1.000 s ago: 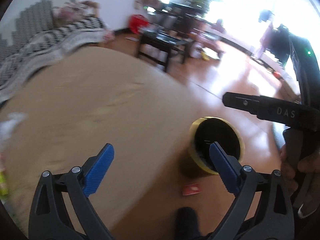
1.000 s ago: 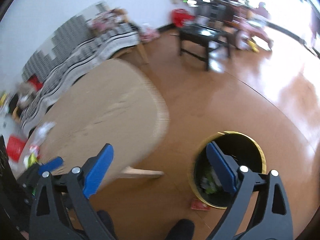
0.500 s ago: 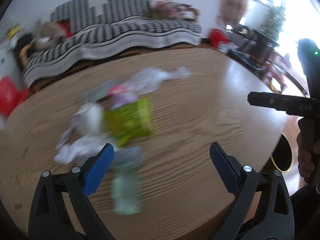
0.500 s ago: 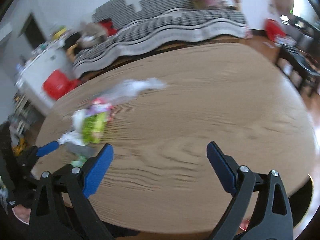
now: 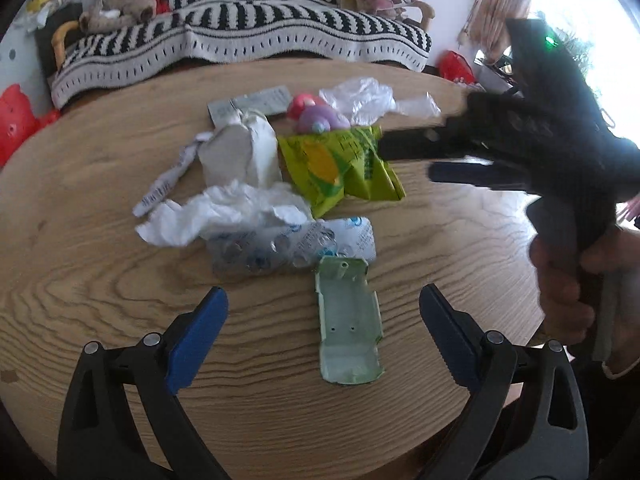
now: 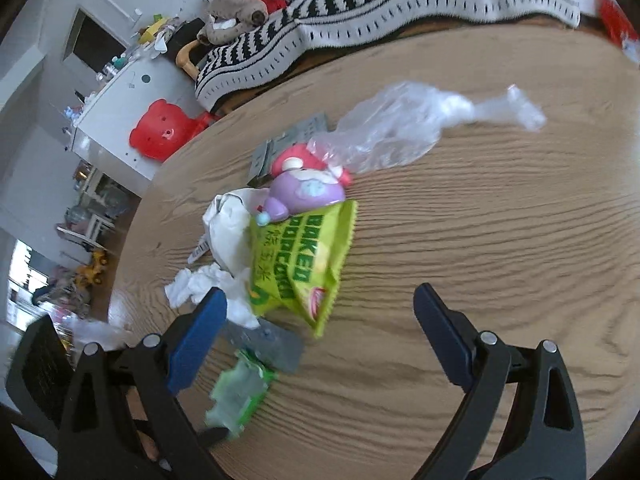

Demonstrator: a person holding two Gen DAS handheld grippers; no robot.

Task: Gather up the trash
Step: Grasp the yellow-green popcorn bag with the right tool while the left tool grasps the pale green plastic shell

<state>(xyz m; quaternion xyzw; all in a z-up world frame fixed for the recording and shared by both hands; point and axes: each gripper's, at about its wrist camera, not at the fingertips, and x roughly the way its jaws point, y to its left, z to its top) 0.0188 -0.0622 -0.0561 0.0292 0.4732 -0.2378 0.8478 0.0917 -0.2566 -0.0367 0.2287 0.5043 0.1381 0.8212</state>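
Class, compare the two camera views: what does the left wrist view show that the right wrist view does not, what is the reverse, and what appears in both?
Only the left wrist view shows the right gripper from outside, and the hand holding it. Only the right wrist view shows the white cabinet and the printed words on the popcorn bag. Both show the wooden table, clear plastic bag, white tissue, pale green carton, pink and purple toy and striped sofa.
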